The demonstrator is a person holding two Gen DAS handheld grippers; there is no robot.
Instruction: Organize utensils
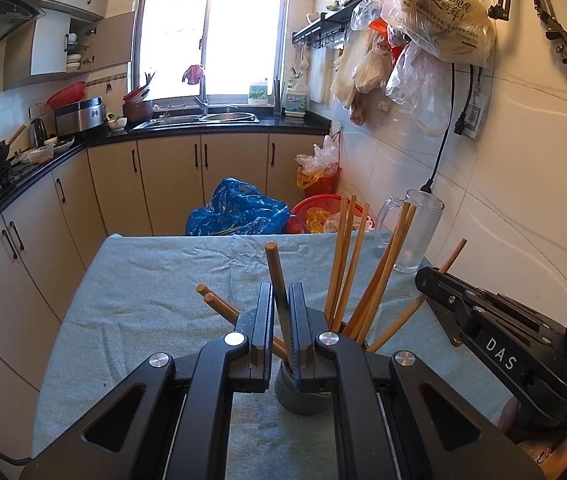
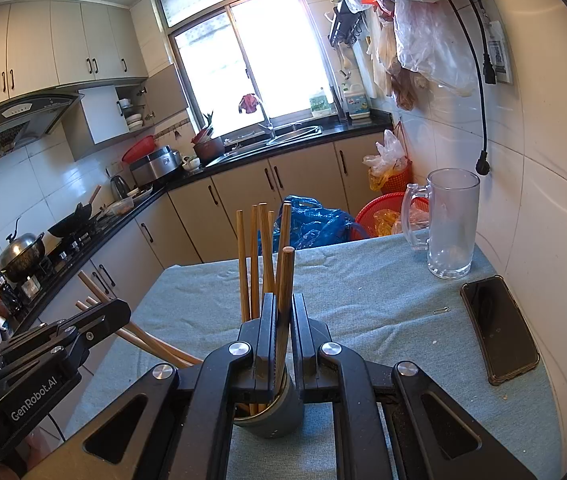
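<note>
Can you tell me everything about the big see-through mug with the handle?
The glass mug is tall, clear and looks like thick glass or plastic, with a chunky handle on its left side as the right wrist camera sees it. It stands upright and looks empty, near the far right corner of the table's blue-green cloth, close to the tiled wall. A dark phone lies nearer, not touching it. Neither gripper touches it.

A home kitchen. An L-shaped black countertop (image 1: 219, 126) runs over beige base cabinets (image 1: 171, 176), with a steel double sink (image 1: 203, 118) and tap beneath the window (image 1: 211, 36). A range hood (image 2: 15, 120) hangs above a gas hob (image 2: 71, 240) bearing a wok (image 2: 73, 220); a rice cooker (image 1: 79, 116) stands beside it.
</note>
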